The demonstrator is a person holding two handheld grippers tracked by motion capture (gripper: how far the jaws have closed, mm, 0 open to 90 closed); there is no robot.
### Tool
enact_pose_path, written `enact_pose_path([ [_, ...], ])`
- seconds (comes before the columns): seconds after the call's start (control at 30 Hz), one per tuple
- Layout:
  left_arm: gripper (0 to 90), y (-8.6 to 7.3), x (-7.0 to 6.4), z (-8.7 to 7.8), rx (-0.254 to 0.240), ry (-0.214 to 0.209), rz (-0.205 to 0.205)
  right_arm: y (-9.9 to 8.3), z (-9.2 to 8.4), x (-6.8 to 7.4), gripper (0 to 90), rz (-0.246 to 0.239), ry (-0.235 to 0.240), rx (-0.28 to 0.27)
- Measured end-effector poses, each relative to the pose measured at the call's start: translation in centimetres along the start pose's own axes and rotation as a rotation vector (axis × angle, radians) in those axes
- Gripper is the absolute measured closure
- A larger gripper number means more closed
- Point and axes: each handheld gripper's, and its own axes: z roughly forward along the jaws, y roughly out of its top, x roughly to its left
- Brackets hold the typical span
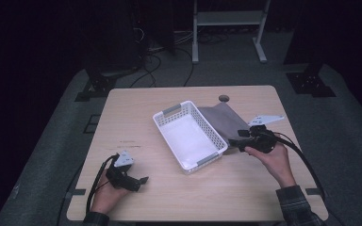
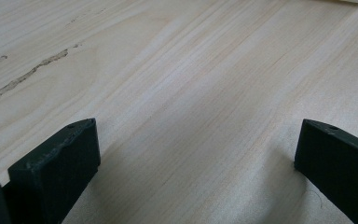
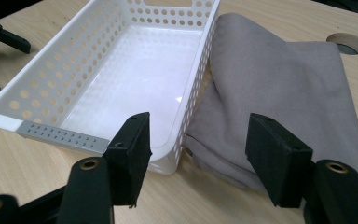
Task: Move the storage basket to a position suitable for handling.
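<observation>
Nothing packed yet: right gripper (image 3: pixel 196 140) spread, just short of folded grey cloth (image 3: pixel 279 88) ahead beside empty white basket (image 3: pixel 51 70); left gripper (image 2: pixel 196 154) spread over bare table (image 2: pixel 177 70), idle.

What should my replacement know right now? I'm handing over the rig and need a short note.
Left gripper: open, empty, low over bare table near the front left.
Right gripper: open, empty, fingers facing the near corner of the white basket and the folded grey cloth.
Cloth lies on the table against the basket's right side.
Done: nothing in the basket yet.
Left: probably grasp the cloth and put it in.
</observation>
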Motion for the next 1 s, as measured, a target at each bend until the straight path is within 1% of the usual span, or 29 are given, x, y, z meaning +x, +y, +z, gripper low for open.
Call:
enact_pose_path([
  [0.03, 0.0, 0.0, 0.0, 0.0, 0.000, 0.000, 0.000, 0.1, 0.2, 0.1, 40.2, -0.005, -0.004, 0.003],
  [0.13, 0.0, 0.0, 0.0, 0.0, 0.000, 0.000, 0.000, 0.5, 0.6, 0.3, 41.0, -0.017, 0.005, 0.010],
  [0.2, 0.0, 0.0, 0.0, 0.0, 0.000, 0.000, 0.000, 0.7, 0.9, 0.3, 42.1, -0.019, 0.016, 0.001],
  [0.23, 0.0, 0.0, 0.0, 0.0, -0.002, 0.000, 0.000, 0.8, 1.0, 0.2, 42.9, -0.010, 0.023, -0.001],
  [0.3, 0.0, 0.0, 0.0, 0.0, 0.001, 0.000, 0.001, 1.0, 1.3, 0.2, 43.2, -0.010, 0.016, 0.004],
  [0.5, 0.0, 0.0, 0.0, 0.0, 0.002, 0.001, 0.005, 2.1, 2.6, 0.4, 43.9, -0.025, 0.016, 0.018],
  [0.53, 0.0, 0.0, 0.0, 0.0, 0.002, 0.001, 0.005, 2.1, 2.6, 0.4, 43.9, -0.025, 0.016, 0.018],
  [0.57, 0.0, 0.0, 0.0, 0.0, 0.005, 0.001, 0.005, 2.4, 2.9, 0.4, 44.2, -0.034, 0.014, 0.022],
  [0.73, 0.0, 0.0, 0.0, 0.0, 0.004, 0.000, 0.004, 2.8, 3.6, 0.5, 45.3, -0.031, 0.022, 0.025],
  [0.87, 0.0, 0.0, 0.0, 0.0, 0.005, 0.001, 0.005, 2.9, 4.4, 0.2, 46.7, -0.025, 0.007, 0.038],
  [1.0, 0.0, 0.0, 0.0, 0.0, 0.002, 0.001, 0.005, 3.2, 5.3, 0.2, 48.7, -0.038, 0.002, 0.043],
])
